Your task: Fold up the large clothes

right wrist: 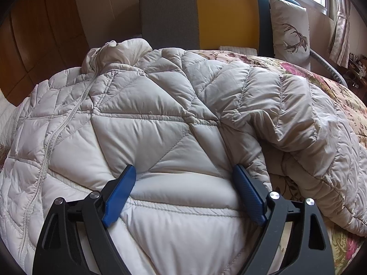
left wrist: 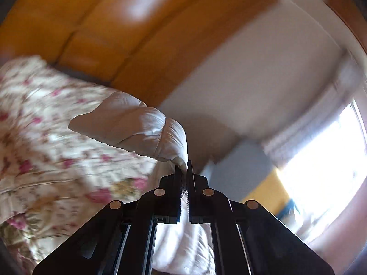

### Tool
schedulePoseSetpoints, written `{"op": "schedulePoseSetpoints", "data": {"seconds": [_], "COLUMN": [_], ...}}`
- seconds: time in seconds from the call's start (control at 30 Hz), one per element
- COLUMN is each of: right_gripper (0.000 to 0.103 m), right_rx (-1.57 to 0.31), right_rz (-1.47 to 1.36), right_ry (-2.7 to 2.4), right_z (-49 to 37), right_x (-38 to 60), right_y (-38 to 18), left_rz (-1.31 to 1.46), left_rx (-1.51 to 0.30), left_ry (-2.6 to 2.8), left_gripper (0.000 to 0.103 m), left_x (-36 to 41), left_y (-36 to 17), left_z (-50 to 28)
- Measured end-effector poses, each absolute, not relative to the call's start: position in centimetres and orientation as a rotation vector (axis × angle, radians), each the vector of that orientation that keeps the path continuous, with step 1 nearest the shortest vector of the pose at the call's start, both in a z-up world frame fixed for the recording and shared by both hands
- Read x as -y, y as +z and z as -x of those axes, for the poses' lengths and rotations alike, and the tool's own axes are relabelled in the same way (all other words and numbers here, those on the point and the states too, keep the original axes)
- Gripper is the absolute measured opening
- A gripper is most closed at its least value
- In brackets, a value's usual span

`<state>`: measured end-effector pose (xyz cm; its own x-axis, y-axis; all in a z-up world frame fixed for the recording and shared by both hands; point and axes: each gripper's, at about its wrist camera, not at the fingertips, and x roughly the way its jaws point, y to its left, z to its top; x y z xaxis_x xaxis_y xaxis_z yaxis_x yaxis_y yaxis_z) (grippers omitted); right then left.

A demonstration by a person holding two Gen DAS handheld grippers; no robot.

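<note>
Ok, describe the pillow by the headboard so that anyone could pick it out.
On the bed, find the grey, yellow and teal headboard. The pillow leans upright at its right end, near the window. It is white with a dark stag's head, unlike the floral bedspread.

Headboard (right wrist: 206,13) and pillow (right wrist: 290,27) behind jacket (right wrist: 160,119)

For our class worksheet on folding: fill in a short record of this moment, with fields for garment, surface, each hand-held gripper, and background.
garment: pale quilted jacket, spread out, zipped
surface: floral bedspread
left hand-held gripper: shut on a lifted jacket part
right hand-held gripper: open, over the jacket body
sleeve: folded across the jacket
background: deer pillow, headboard
</note>
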<state>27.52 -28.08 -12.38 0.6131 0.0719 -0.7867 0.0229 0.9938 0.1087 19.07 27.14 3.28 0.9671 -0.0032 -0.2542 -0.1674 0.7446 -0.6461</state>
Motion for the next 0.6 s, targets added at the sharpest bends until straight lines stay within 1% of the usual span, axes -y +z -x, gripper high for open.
{"op": "schedulePoseSetpoints", "data": {"seconds": [0.2,0.3,0.47,0.6], "right_gripper": [0.088,0.088,0.088,0.088], "right_rx": [-0.909,-0.909,-0.908,-0.908], "right_rz": [-0.123,-0.126,-0.132,-0.134], "right_ry": [0.038,0.041,0.044,0.046], "right_z": [-27.4,-27.4,-27.4,-27.3], "right_x": [28.3,28.4,28.5,28.6], "right_y": [-12.4,-12.4,-12.4,-12.4], "left_rz": [0.362,0.214,0.024,-0.07], "left_rx": [-0.323,-0.373,-0.51,-0.627], "left_ry": [-0.088,-0.182,-0.315,-0.379], "left_gripper": [0.003,0.003,0.003,0.003], "left_x": [-14.5,-8.2,0.7,4.7], "left_y": [5.5,4.9,1.1,-3.6], "left_z": [-21.6,-22.1,-23.3,-24.3]}}
